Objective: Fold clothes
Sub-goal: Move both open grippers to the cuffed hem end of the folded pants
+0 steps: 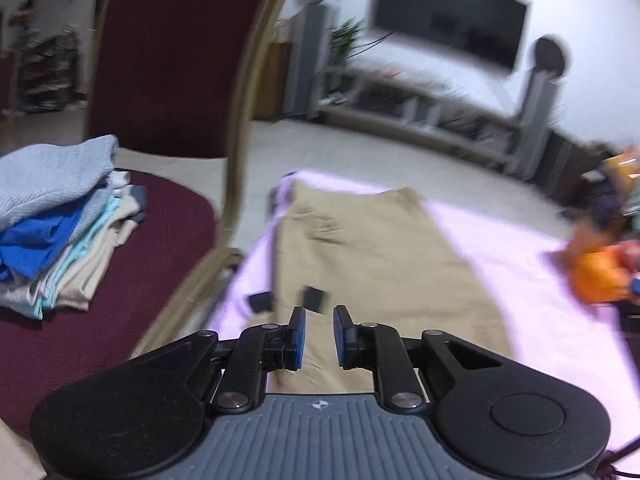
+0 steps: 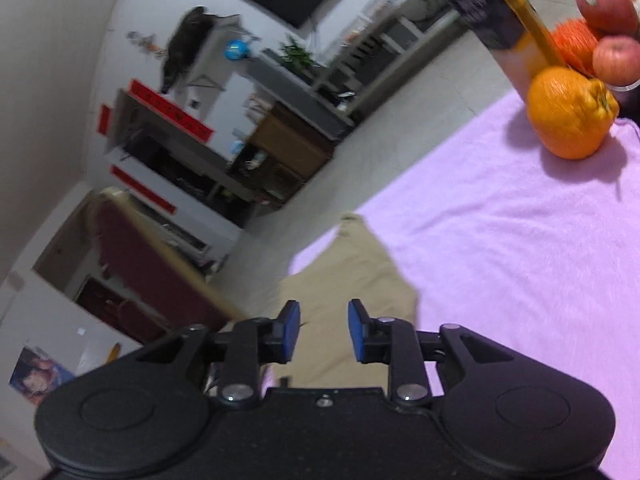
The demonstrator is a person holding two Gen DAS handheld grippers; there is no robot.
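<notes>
A tan garment (image 1: 372,248) lies flat and folded lengthwise on the pink cloth (image 1: 540,300) that covers the table. My left gripper (image 1: 319,334) hovers above its near end, open, with nothing between the blue pads. The right wrist view shows the same tan garment (image 2: 352,276) from its other side. My right gripper (image 2: 324,330) is above it, open and holding nothing. A stack of folded clothes (image 1: 60,220), light blue on top, rests on the maroon chair seat (image 1: 172,220) at the left.
The maroon chair's tall back (image 1: 172,52) stands left of the table edge. Fruit sits at the table's right: an orange (image 2: 570,114), apples (image 2: 612,60) and a dark carton (image 2: 480,4). Beyond the table are a tiled floor, a TV and a low cabinet.
</notes>
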